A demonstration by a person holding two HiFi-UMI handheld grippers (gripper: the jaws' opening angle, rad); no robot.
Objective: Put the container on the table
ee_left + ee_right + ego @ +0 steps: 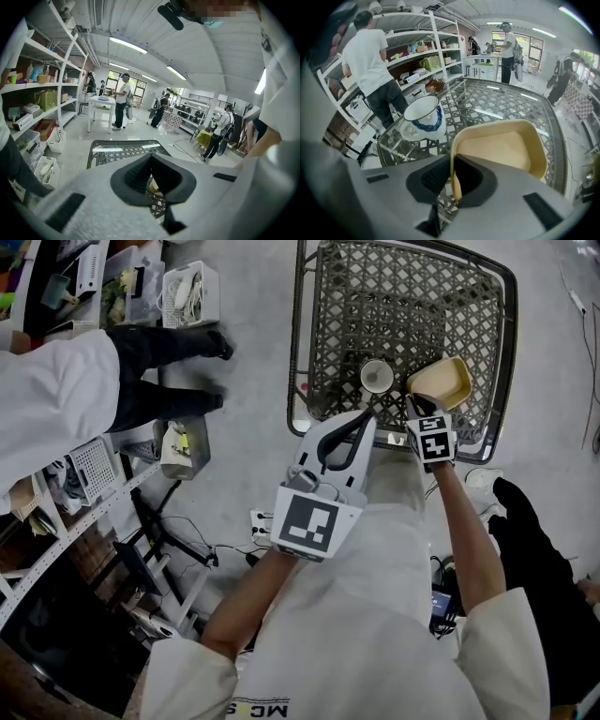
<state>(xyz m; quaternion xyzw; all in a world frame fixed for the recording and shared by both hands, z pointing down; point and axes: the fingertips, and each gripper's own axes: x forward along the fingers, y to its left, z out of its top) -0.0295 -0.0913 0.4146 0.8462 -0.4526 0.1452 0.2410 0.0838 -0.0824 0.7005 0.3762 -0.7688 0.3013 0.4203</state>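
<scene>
Container (441, 382) pinched by near rim in right claw (453, 180), upper right of frame over lattice bench (403, 296); left claw (151, 164) closed, empty; best lowered level, clear of cup (377, 376).

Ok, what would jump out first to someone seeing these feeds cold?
The yellow container, pinched by its rim in the right tongs at the near right part of the lattice table. Next, the white cup with a blue pattern standing just left of it, and the left tongs, shut and empty at the table's near edge.
</scene>
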